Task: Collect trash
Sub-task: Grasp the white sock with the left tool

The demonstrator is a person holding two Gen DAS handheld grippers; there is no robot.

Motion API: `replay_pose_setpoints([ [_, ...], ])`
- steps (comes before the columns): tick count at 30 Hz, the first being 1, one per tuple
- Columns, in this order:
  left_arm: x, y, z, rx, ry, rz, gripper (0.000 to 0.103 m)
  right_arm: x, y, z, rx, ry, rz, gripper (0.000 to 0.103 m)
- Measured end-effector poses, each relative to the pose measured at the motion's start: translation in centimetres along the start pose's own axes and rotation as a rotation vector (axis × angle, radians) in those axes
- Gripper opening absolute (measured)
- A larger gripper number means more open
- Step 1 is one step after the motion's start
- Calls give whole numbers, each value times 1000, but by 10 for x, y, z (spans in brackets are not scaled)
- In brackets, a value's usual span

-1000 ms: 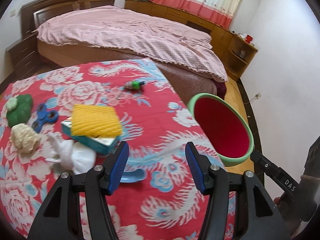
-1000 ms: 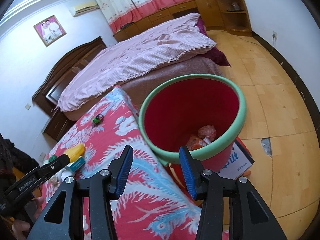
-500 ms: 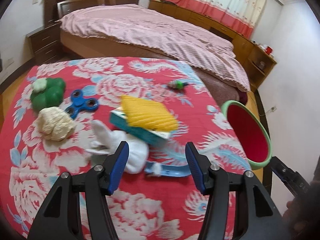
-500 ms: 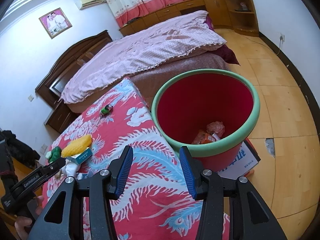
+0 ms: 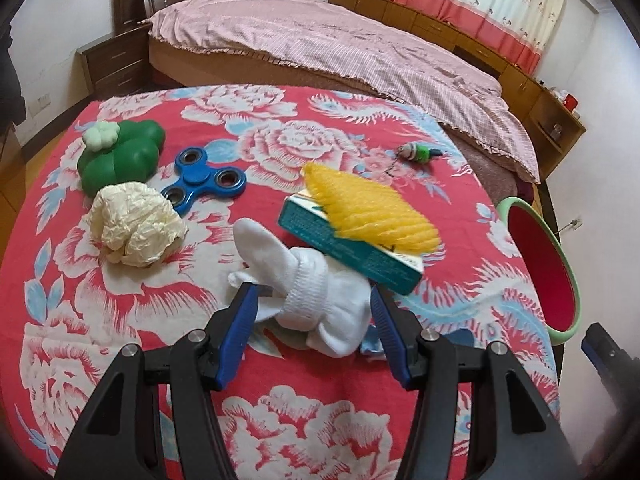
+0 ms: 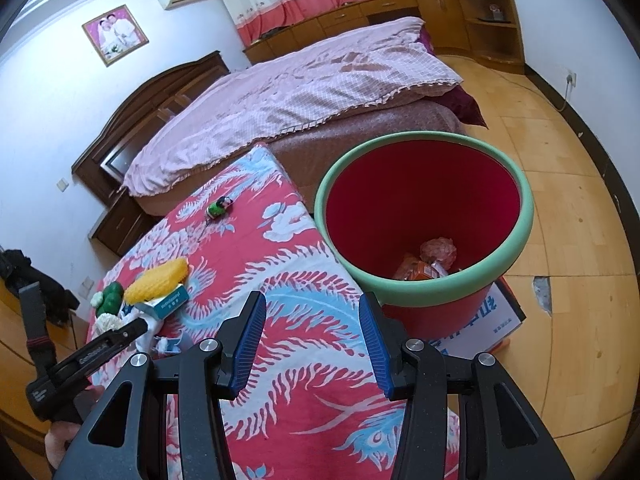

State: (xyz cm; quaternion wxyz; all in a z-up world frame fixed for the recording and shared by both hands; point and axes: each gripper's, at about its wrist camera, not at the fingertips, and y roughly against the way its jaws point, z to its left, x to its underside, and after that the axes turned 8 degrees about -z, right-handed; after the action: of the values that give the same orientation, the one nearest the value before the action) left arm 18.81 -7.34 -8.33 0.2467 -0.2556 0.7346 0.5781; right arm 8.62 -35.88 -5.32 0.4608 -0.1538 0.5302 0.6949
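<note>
Red floral cloth (image 5: 152, 312) covers the table (bed (image 5: 340, 40) behind).

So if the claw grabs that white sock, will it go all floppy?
Probably yes. The white sock lies bunched and folded between the left claw tips, so it looks soft and would likely droop. It seems light. One end tucks under the teal box, so lifting it may nudge or tip that box.

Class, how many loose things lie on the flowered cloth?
8: green toy, spinner, paper ball, sock, box, yellow net, small toy, blue scrap, partly hidden.
</note>
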Motion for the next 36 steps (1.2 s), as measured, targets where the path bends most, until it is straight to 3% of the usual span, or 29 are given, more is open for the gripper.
replay_pose_setpoints([
  [15, 1, -12, 8, 7, 58, 18, 58, 6, -8, 11, -20, 25, 36, 50],
  [21, 2, -12, 10, 27, 57, 7, 44, 8, -11, 16, -26, 35, 49, 50],
  [36, 5, 4, 16, 60, 70, -4, 34, 19, -20, 43, -75, 82, 99, 50],
])
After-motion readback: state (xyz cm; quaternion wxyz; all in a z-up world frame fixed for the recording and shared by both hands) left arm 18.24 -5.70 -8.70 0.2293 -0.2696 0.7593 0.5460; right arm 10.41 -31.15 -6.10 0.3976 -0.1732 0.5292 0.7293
